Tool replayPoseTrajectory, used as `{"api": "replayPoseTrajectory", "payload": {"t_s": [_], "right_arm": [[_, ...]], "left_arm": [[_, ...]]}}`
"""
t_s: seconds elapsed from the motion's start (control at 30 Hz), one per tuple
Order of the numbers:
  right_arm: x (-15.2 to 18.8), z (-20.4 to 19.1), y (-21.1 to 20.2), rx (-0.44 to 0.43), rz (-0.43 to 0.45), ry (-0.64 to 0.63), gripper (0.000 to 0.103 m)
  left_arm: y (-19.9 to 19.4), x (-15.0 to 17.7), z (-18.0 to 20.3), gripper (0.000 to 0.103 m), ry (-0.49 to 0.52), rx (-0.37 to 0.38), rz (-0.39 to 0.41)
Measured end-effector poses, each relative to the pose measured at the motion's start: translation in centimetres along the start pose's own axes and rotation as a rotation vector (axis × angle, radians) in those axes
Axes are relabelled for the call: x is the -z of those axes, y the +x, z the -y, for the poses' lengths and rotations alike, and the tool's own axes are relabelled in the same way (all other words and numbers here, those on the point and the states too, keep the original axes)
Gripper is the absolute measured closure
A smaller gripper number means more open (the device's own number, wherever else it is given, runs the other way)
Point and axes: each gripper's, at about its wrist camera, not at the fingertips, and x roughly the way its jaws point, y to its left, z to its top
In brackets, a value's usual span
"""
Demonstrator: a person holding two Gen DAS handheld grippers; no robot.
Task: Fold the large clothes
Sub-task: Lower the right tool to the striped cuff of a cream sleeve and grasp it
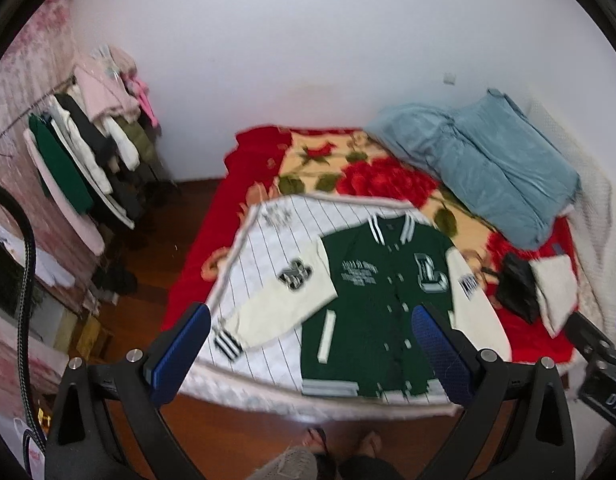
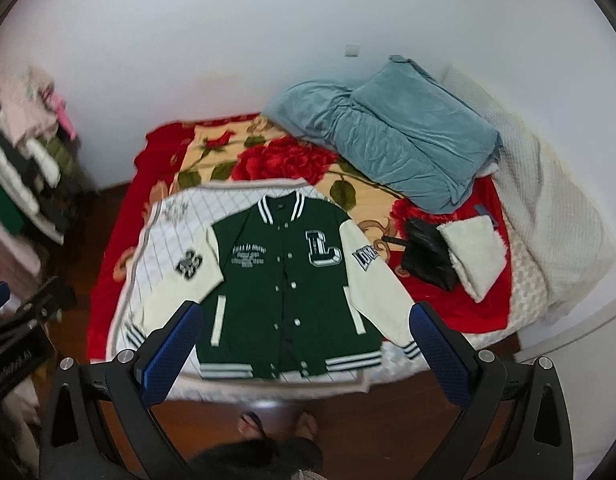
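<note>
Red floral blanket (image 2: pixel 268 164) covers the bed, a folded blue quilt (image 2: pixel 407 136) at its far corner, and the green varsity jacket (image 2: pixel 284 280) lies flat, buttoned, on a white pinstriped sheet (image 2: pixel 176 224) — sleeves spread. I hold my left gripper (image 1: pixel 311 328) and right gripper (image 2: pixel 306 324) above it — both spread wide, grasping nothing.

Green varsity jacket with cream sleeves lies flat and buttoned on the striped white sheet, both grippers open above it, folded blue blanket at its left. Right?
Not quite: the folded blue blanket lies to the right of the green varsity jacket with cream sleeves, as the right wrist view shows. The rest holds.
</note>
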Motion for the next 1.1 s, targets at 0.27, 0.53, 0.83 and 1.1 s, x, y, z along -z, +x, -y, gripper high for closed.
{"api": "replayPoseTrajectory", "payload": {"t_s": [0.27,0.53,0.83,1.1], "right_arm": [[1.4,5.6,11.8,0.098,-0.035,0.239,0.006],[5.1,15.8,27.6,0.117,-0.241,0.497,0.028],[11.8,13.1,50.6,-0.076,-0.594,0.389,0.028],[18.0,3.2,66.9,-0.114,-0.753,0.217,0.028]], "left_arm": [[8.5,-0.4,0.8,0.000,0.056,0.000,0.042],[21.4,0.7,5.9,0.000,0.149,-0.087,-0.130],[37.9,6.9,9.7,0.000,0.195,-0.280,-0.357],[51.9,16.8,10.8,0.000,0.174,-0.330,-0.578]]}}
